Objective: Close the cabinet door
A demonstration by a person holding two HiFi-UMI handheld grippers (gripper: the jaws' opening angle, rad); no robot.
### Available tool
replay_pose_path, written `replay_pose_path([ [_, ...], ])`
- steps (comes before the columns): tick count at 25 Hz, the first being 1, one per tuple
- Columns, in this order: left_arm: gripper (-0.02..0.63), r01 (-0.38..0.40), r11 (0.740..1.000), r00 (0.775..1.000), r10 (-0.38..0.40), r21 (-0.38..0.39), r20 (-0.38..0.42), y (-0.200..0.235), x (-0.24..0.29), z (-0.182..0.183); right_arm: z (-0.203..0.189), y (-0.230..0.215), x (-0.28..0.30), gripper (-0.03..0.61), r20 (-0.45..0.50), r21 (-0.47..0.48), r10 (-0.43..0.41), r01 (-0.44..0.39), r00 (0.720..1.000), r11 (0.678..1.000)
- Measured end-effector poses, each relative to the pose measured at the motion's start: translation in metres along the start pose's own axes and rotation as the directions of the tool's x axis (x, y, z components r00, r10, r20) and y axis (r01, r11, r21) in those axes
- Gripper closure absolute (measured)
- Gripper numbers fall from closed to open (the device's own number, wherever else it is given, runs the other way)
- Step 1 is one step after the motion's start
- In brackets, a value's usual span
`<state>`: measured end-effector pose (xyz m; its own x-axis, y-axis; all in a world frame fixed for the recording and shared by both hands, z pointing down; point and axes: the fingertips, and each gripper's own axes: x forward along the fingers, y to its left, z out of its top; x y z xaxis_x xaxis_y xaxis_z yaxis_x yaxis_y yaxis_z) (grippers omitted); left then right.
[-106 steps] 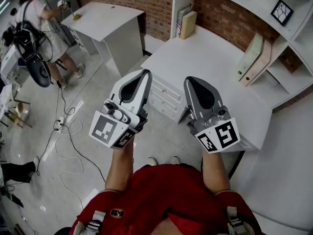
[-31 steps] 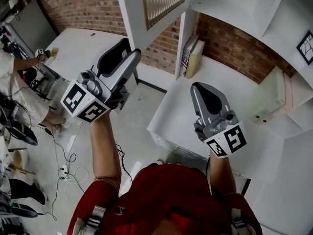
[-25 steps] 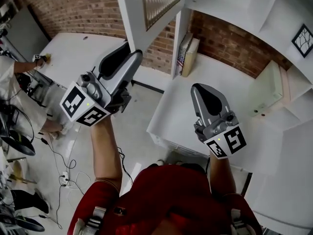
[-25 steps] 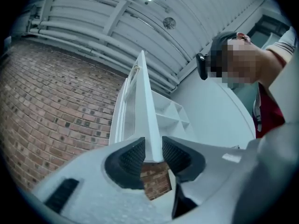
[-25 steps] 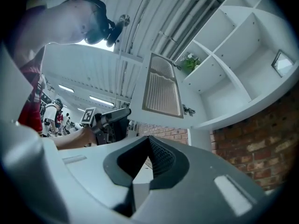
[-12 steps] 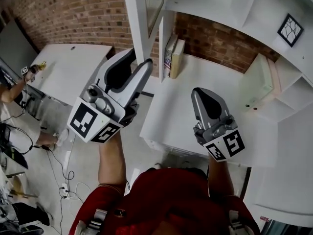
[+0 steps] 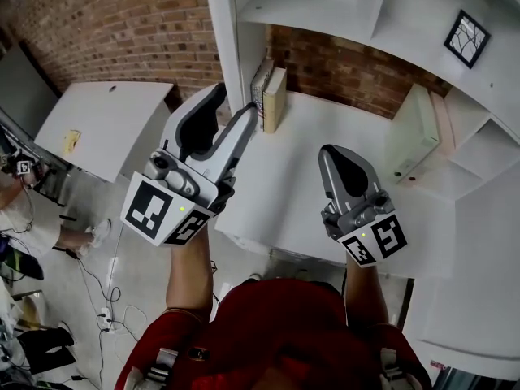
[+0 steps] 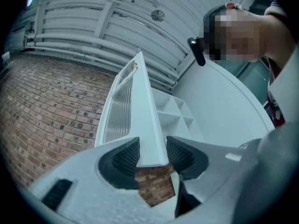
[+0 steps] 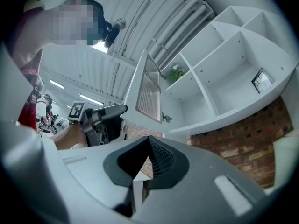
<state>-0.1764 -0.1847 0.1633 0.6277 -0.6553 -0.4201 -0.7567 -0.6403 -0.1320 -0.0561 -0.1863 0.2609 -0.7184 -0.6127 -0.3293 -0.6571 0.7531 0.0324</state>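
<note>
Head view: we face a white shelf unit (image 7: pixel 325 10) above a white tabletop (image 7: pixel 301 169), with both claws raised toward it.
Cabinet door: the cabinet door (image 7: pixel 221 31) stands at the left end of the shelf unit. It is swung out toward us and seen nearly edge-on, so it is not yet closed.
Left claw: the left claw (image 7: pixel 234 100) has its jaws wide apart, and they have just been opening. The door's near edge sits between the pads, which flank it closely, but we see no firm squeeze.
Right claw: the right claw (image 7: pixel 337 154) hovers over the tabletop to the right, well apart from the door, with its jaws together on nothing.
Done: we judge the reach finished, with the left claw astride the door's free edge.
Left to do: the swing itself. The door has to travel right and away until it lies flush against the cabinet front.
Progress: we judge the task to be in its early part.
</note>
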Motion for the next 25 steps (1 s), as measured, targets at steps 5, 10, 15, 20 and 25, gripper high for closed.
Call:
replay_pose_path([
  [5, 0.426, -0.014, 1.0, 1.0, 0.014, 0.006, -0.004, -0.012, 0.018, -0.007, 0.001, -0.016, -0.012, 0.565, 0.006, 0.006, 0.004, -0.004, 1.0, 1.0],
  [10, 0.43, -0.008, 1.0, 1.0, 0.008, -0.006, 0.004, -0.025, 0.036, -0.014, 0.003, -0.03, -0.022, 0.566, 0.013, 0.008, 0.007, -0.007, 1.0, 1.0],
  [15, 0.43, 0.002, 1.0, 1.0, -0.002, 0.01, -0.009, -0.037, 0.06, -0.023, 0.006, -0.047, -0.031, 0.566, 0.015, 0.007, -0.003, 0.003, 1.0, 1.0],
  [20, 0.45, 0.036, 0.999, 0.999, -0.036, 0.011, -0.018, -0.046, 0.084, -0.031, 0.011, -0.065, -0.04, 0.566, 0.015, 0.004, -0.029, 0.029, 0.999, 1.0],
  [25, 0.533, 0.05, 0.999, 0.999, -0.05, 0.001, -0.014, -0.05, 0.103, -0.038, 0.013, -0.08, -0.047, 0.565, 0.017, 0.005, -0.045, 0.045, 0.999, 0.999],
])
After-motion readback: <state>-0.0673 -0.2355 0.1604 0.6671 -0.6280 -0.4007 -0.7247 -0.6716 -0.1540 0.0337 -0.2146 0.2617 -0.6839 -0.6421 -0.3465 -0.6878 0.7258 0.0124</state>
